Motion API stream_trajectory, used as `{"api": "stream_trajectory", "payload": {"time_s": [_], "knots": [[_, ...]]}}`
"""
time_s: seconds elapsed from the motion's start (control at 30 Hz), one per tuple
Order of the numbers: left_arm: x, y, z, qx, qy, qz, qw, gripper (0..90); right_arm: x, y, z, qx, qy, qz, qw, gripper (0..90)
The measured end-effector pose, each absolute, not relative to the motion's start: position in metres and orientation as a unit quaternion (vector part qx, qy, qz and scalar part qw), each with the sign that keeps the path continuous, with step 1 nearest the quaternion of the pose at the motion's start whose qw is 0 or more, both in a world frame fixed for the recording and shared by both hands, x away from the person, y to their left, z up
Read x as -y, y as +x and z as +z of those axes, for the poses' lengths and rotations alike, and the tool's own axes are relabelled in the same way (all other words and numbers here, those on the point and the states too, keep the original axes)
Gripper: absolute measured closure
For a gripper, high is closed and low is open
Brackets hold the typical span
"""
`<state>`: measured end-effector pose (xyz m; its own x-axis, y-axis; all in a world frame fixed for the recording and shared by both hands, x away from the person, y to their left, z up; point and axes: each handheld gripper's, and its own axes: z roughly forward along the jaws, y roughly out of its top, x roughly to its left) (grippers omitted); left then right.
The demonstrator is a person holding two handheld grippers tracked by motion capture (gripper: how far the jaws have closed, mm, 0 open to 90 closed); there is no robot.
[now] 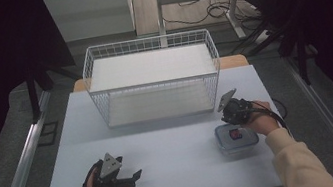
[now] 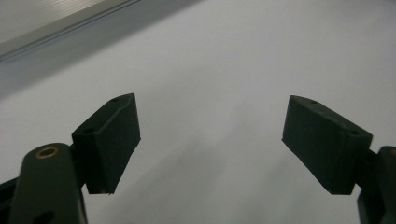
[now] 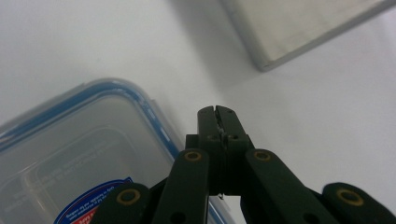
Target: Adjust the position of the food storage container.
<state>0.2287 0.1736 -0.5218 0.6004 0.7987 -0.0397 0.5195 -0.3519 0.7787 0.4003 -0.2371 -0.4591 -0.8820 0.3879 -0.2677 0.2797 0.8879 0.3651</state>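
Observation:
A clear plastic food container with a blue-sealed lid and a red label lies on the white table at the right. In the right gripper view the container is at the lower left. My right gripper hovers over its far edge. Its jaws are shut with nothing visible between them, the tips just past the lid's rim over bare table. My left gripper rests near the front left of the table, held in a hand. It stands open over bare table with nothing between the jaws.
A white wire basket with a pale floor stands at the back centre of the table. A pale flat slab edge lies beyond the right gripper's tips. Metal rails run along both sides of the table.

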Motion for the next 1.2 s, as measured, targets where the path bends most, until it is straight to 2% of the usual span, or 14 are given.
{"api": "stream_trajectory", "payload": {"time_s": [0.3,0.6,0.77,0.97,1.2], "knots": [[-0.175,0.23,-0.521,-0.413,0.8,0.177,0.397,18.4,0.273,0.381,-0.427,-0.916,0.267,0.215,0.21,89.8],[-0.176,0.229,-0.52,-0.413,0.798,0.179,0.4,18.5,0.314,0.352,-0.442,-0.867,0.372,0.246,0.224,89.8],[-0.176,0.23,-0.521,-0.413,0.8,0.178,0.397,18.5,0.324,0.347,-0.453,-0.864,0.398,0.217,0.218,89.8],[-0.176,0.229,-0.52,-0.413,0.799,0.179,0.398,18.5,0.341,0.338,-0.471,-0.854,0.443,0.207,0.178,89.8],[-0.176,0.229,-0.52,-0.411,0.8,0.18,0.398,18.6,0.335,0.338,-0.471,-0.858,0.442,0.203,0.166,89.8]]}}
